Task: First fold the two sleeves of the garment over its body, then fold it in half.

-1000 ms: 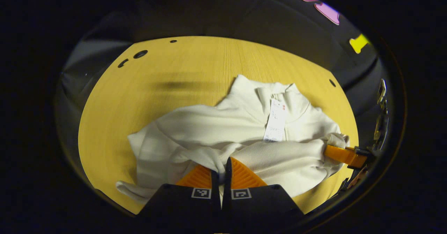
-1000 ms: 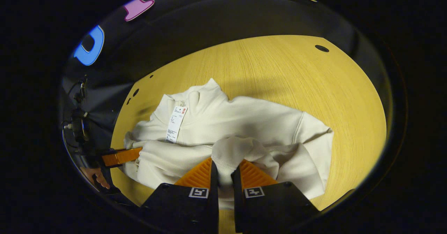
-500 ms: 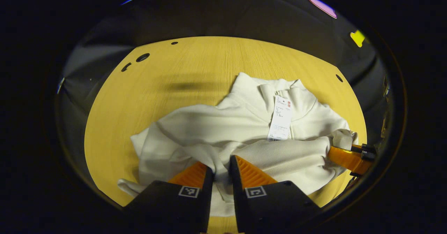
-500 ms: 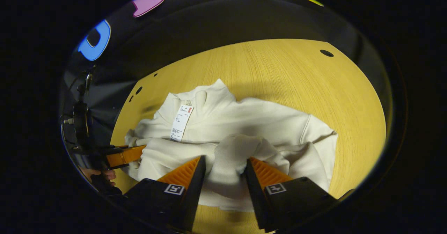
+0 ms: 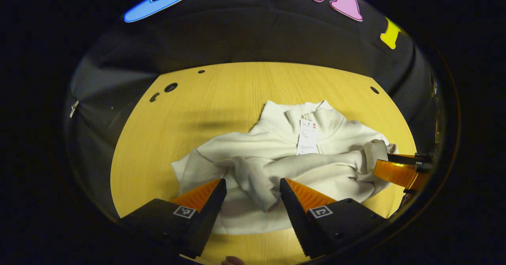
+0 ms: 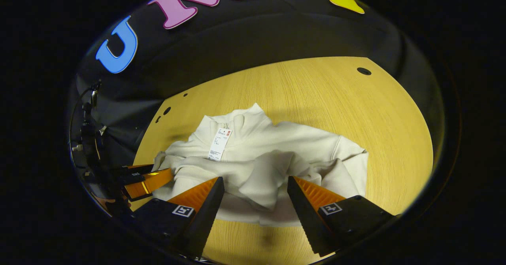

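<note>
Sleeves laid across garment point(image 5: 276, 158) (mid-tabletop point(image 5: 221, 95)); both tools point(image 5: 253, 194) point(image 6: 255, 194) gaping, empty. Half-fold judged next: hem to be gripped.

the left gripper point(image 5: 253, 192) has its jaws spread wide, nothing pinched between them; it hangs above the near edge of the table point(image 5: 158, 146), pointing toward the far edge. the right gripper point(image 6: 255, 192) is likewise parted wide, gripping nothing, over the same near edge and facing the same way. in the left gripper view the right gripper shows at the right, low by the table's near right corner. in the right gripper view the left gripper point(image 6: 152, 178) shows at the left, near the near left corner. a fingertip point(image 5: 233, 260) peeks in at the bottom of the left gripper view.
</note>
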